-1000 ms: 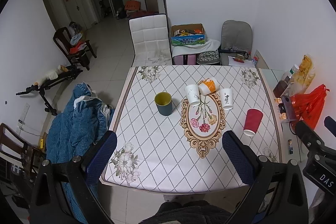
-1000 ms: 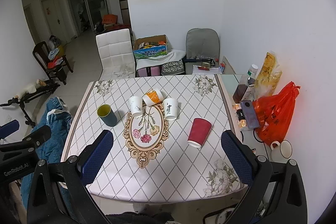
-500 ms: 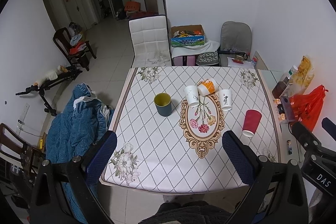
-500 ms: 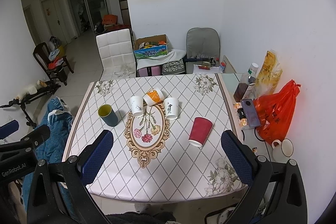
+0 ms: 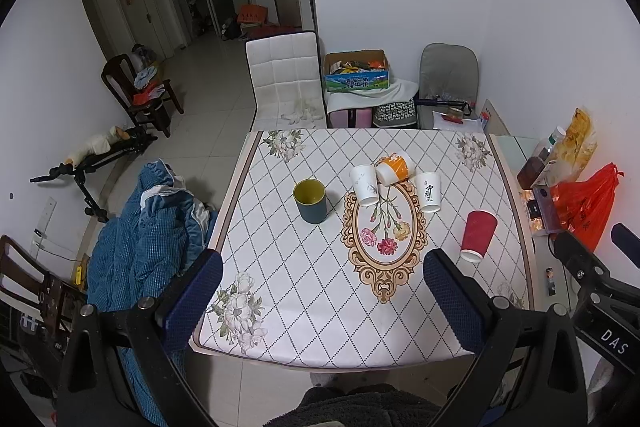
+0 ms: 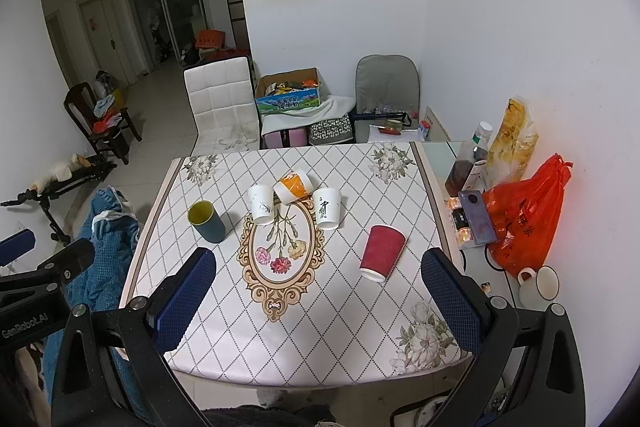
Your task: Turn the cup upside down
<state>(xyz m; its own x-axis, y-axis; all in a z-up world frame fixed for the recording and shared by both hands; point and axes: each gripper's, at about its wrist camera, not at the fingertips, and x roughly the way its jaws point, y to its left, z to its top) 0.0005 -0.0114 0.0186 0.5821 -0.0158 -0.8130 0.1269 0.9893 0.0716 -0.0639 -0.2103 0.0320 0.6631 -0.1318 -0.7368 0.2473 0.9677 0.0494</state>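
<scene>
Several cups stand on the patterned table (image 5: 304, 291). A dark teal cup with a yellow inside (image 5: 310, 201) (image 6: 207, 221) stands upright at the left. Two white paper cups (image 5: 364, 184) (image 6: 327, 207) stand upright with an orange-and-white cup (image 5: 394, 167) (image 6: 293, 185) lying tilted between them. A red paper cup (image 5: 478, 235) (image 6: 382, 253) stands mouth down at the right. My left gripper (image 5: 322, 295) and my right gripper (image 6: 318, 297) are both open and empty, held above the table's near edge, well short of the cups.
A side surface at the right holds an orange plastic bag (image 6: 524, 219), bottles (image 6: 466, 163), a phone (image 6: 478, 217) and a white mug (image 6: 540, 283). A white chair (image 5: 286, 81), a cardboard box (image 5: 356, 71) and a grey chair (image 5: 448, 79) stand behind the table. Blue bedding (image 5: 140, 239) lies at the left.
Both views have shifted slightly, with the table sliding a little in frame. Nothing on the table moved and both grippers stayed open.
</scene>
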